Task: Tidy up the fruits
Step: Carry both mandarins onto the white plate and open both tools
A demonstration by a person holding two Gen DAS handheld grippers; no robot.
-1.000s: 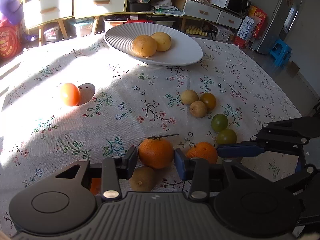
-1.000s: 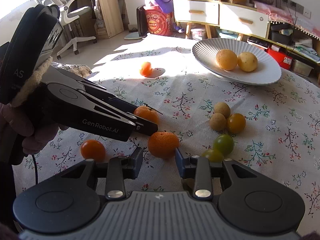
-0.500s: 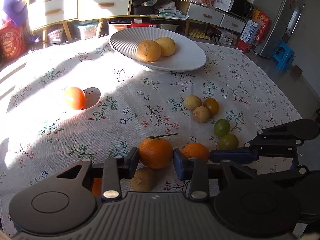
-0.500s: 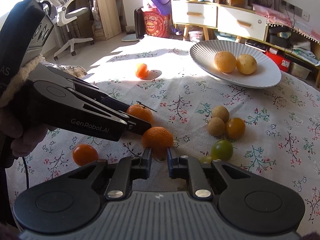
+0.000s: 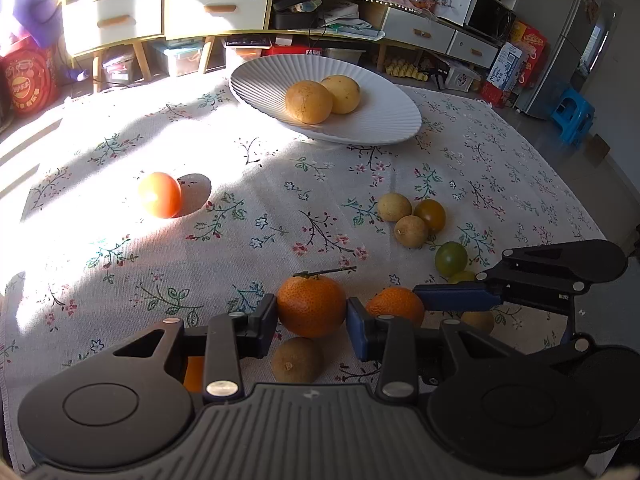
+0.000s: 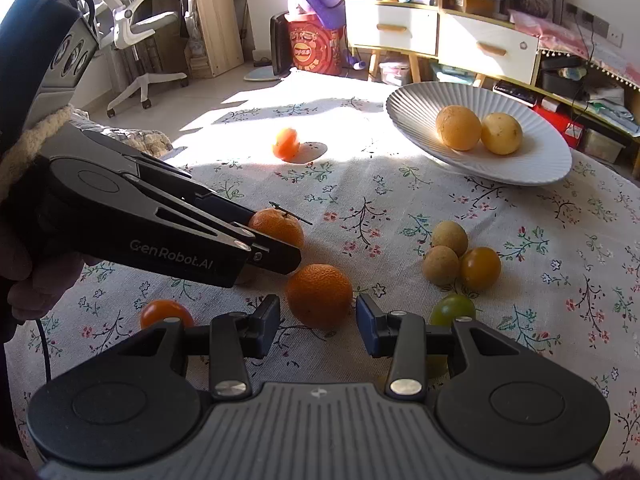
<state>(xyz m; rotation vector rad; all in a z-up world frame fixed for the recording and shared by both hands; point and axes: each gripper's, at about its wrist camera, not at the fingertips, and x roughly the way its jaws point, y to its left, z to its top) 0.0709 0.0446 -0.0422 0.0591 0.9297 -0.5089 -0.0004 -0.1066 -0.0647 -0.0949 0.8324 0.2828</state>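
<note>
In the left wrist view, the black left gripper (image 5: pixel 311 322) is clenched on a round orange mandarin with a little stem (image 5: pixel 311 305), one pad on each side of it. A brown kiwi (image 5: pixel 297 359) lies just below that mandarin on the counter with the flowery cloth (image 5: pixel 120 260). A second orange mandarin (image 5: pixel 394 306) sits just to the right, beside the blue finger (image 5: pixel 456 297) of the right gripper. Farther off stands a white ribbed plate (image 5: pixel 380 120) with two big yellow fruits (image 5: pixel 309 102) in it. In the right wrist view, the right gripper (image 6: pixel 318 322) has just been opening. Its pads stand a little apart from the second orange mandarin (image 6: pixel 319 295), which lies on the cloth between them, let go. The left gripper (image 6: pixel 276 244) holds the stem mandarin (image 6: pixel 277 226) just beyond. A small green tomato (image 6: pixel 454 310) lies to the right.
</note>
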